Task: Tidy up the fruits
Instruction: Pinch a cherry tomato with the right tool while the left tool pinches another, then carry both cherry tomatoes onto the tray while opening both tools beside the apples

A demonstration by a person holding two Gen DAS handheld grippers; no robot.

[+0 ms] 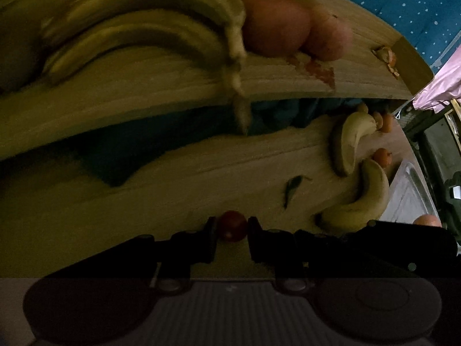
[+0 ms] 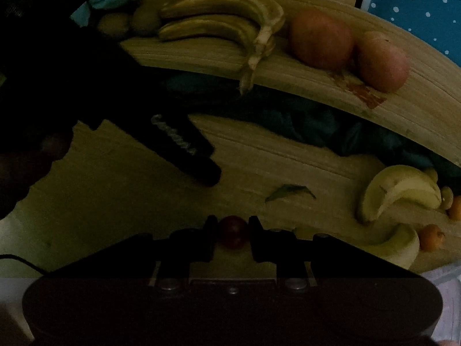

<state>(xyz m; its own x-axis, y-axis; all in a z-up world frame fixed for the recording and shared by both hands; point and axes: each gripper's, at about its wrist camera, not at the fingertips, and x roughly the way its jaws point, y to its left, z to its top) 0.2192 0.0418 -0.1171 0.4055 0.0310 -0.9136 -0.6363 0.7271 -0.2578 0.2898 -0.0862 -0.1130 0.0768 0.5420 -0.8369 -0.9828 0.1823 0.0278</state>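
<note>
Dimly lit, the left wrist view shows the left hand-held gripper [image 1: 232, 227] with a small red fruit [image 1: 232, 226] sitting between its two fingers, which flank it closely on either side; whether the pads actually press it is hard to tell in the gloom. Beyond the red fruit lies the near wooden board [image 1: 173, 190], and past a dark gap the far wooden board [image 1: 144, 86] carries a bunch of bananas [image 1: 149, 28] with two apples [image 1: 276, 26] just right of it. Right of the red fruit, two loose bananas [image 1: 360, 201] curve around a small orange fruit [image 1: 381, 157], with a green leaf [image 1: 291, 190] between them and the gripper.

From the right wrist view, the right hand-held gripper [image 2: 232, 230] likewise brackets a small red fruit [image 2: 232, 232] between closely set fingers. The bunch of bananas [image 2: 219, 20] lies straight ahead and far, its long axis running crosswise; the apples [image 2: 321, 37] sit to its right. A dark gripper finger [image 2: 187, 147] reaches in at left. Judging by this, either gripper must carry its fruit forward across the gap.
</note>
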